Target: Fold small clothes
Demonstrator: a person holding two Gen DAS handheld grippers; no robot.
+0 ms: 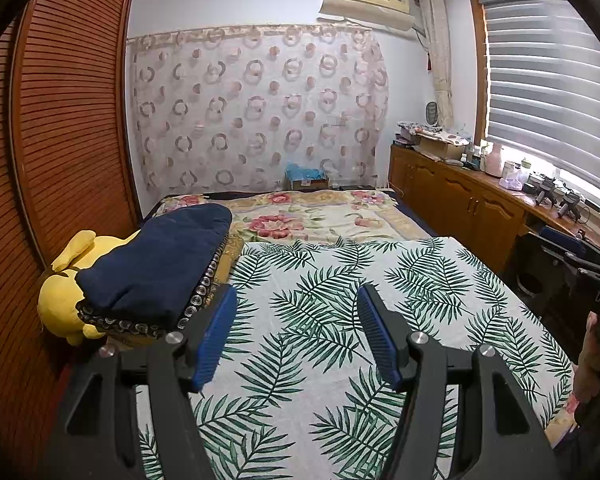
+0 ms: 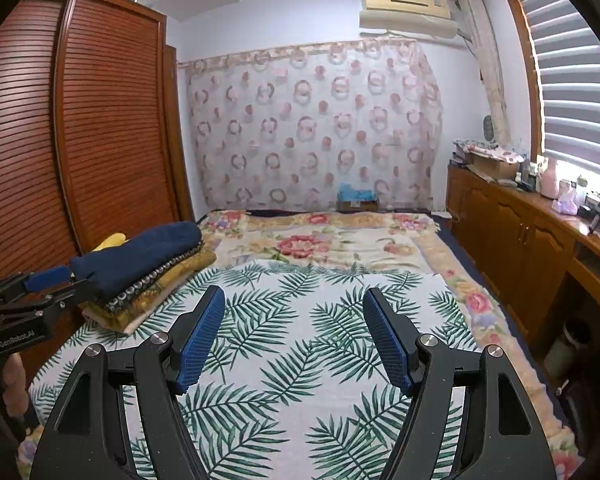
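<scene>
At the far left, a brown louvred wooden wardrobe [image 1: 60, 120] is seen beside the bed. A yellow plush toy [image 1: 60, 292] lies against it, partly covered by a folded navy-blue garment [image 1: 156, 264] stacked on folded patterned and mustard cloths [image 2: 156, 292] at the bed's left edge. A white sheet printed with green palm leaves [image 1: 320, 300] is spread flat over the floral bedspread [image 1: 300, 220]. The left gripper [image 1: 298, 312] is held above this sheet, its blue-padded fingers [image 1: 216, 340] spread with nothing between them. The right gripper [image 2: 294, 312] is held likewise, fingers [image 2: 202, 340] spread and empty. A brown wooden cabinet [image 1: 460, 200] runs along the right wall.
</scene>
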